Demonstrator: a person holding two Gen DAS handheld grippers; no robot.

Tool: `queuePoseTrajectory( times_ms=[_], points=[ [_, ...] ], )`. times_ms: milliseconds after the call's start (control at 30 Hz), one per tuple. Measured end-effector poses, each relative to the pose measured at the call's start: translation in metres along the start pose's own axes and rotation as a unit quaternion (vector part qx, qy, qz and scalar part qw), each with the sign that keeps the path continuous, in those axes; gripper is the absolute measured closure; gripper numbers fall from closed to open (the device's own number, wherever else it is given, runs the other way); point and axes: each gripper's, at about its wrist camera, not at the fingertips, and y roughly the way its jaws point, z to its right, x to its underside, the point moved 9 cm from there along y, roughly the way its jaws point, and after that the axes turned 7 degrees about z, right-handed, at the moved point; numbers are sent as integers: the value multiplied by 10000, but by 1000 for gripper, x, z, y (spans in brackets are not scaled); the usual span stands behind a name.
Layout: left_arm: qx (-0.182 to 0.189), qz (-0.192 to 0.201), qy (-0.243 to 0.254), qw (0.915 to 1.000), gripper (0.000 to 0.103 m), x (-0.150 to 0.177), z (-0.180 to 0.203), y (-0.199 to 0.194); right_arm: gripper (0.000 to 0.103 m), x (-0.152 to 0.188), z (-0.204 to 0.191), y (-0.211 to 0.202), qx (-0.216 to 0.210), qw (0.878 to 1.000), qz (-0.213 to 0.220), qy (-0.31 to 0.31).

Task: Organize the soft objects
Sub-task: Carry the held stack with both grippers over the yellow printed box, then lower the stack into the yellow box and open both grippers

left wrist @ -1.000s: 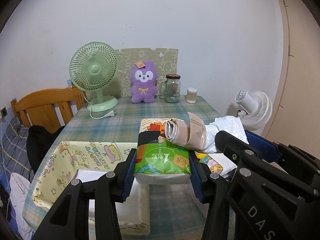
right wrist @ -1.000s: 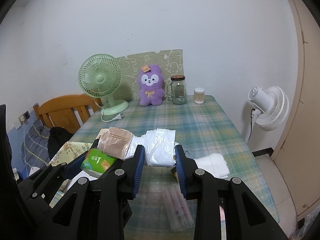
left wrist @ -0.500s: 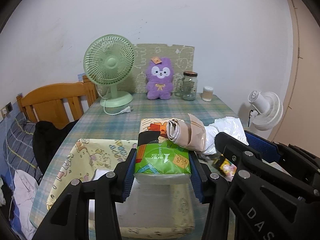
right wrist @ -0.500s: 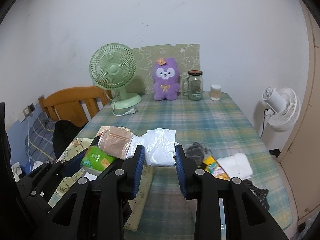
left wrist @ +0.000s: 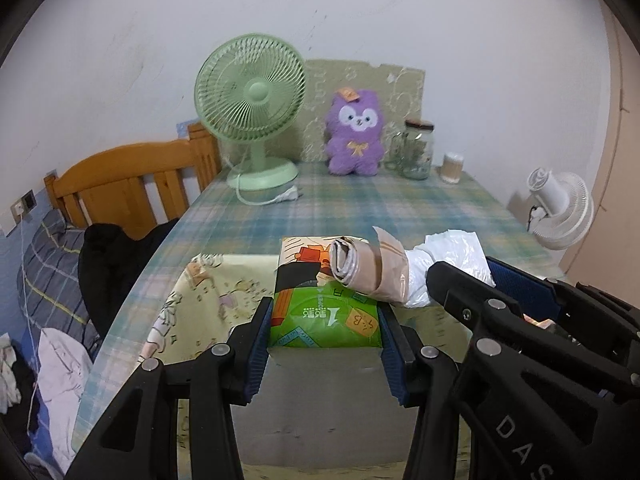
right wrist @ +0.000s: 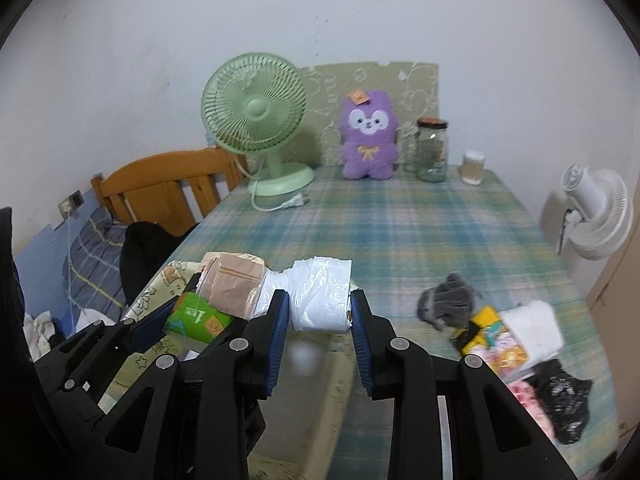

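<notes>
A: From the left wrist, what do you see?

B: The left gripper (left wrist: 325, 330) is clamped on a green tissue pack (left wrist: 320, 322), with a rolled beige packet (left wrist: 370, 272) lying across its top. Below it sits a shallow bin (left wrist: 188, 312) with a cartoon print, on the plaid table (left wrist: 360, 208). The right gripper's arm crosses the lower right corner, next to a white plastic bundle (left wrist: 452, 252).

A: And the right wrist?

B: The right gripper (right wrist: 319, 312) is closed on that white plastic bundle (right wrist: 318, 300), holding it above the bin's right edge (right wrist: 160, 292). The tissue pack (right wrist: 196, 318) and beige packet (right wrist: 232, 286) show just to its left.

A: So how far along is it?

B: I'd say partway. Both loads hang over the bin, not yet put down. To the right on the table a grey cloth (right wrist: 448, 300), a yellow packet (right wrist: 494, 334), a white cloth (right wrist: 534, 326) and a black bag (right wrist: 566, 412) lie loose, so those look left to gather. The purple plush toy (right wrist: 370, 136) stands at the far end by the green fan (right wrist: 256, 112).
</notes>
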Motion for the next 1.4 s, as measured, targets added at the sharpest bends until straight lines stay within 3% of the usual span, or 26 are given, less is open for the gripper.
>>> queuePoseTrajectory(
  times_ms=[333, 667, 767, 833, 900, 933, 1400],
  points=[
    [-38, -456, -52, 9989, 52, 24, -20, 26, 69, 22, -12, 35, -102, 9989, -436, 117],
    [102, -634, -223, 9977, 49, 25, -20, 37, 68, 18, -13, 47, -13, 9992, -388, -88],
    [118, -600, -266, 9978, 33, 23, -21, 36, 62, 17, -16, 49, -128, 9988, -437, -200],
    [124, -555, -274, 9980, 24, 20, -22, 34, 53, 17, -18, 48, -247, 9985, -435, -199],
    [149, -535, -292, 9980, 24, 19, -22, 31, 46, 16, -20, 47, -346, 9983, -424, -188],
    [151, -527, -295, 9981, 22, 19, -22, 30, 37, 14, -19, 45, -288, 9987, -387, -187],
    [174, -327, -253, 9990, 14, 12, -18, 5, 23, 9, -17, 16, -183, 9996, -180, -95]
  ],
)
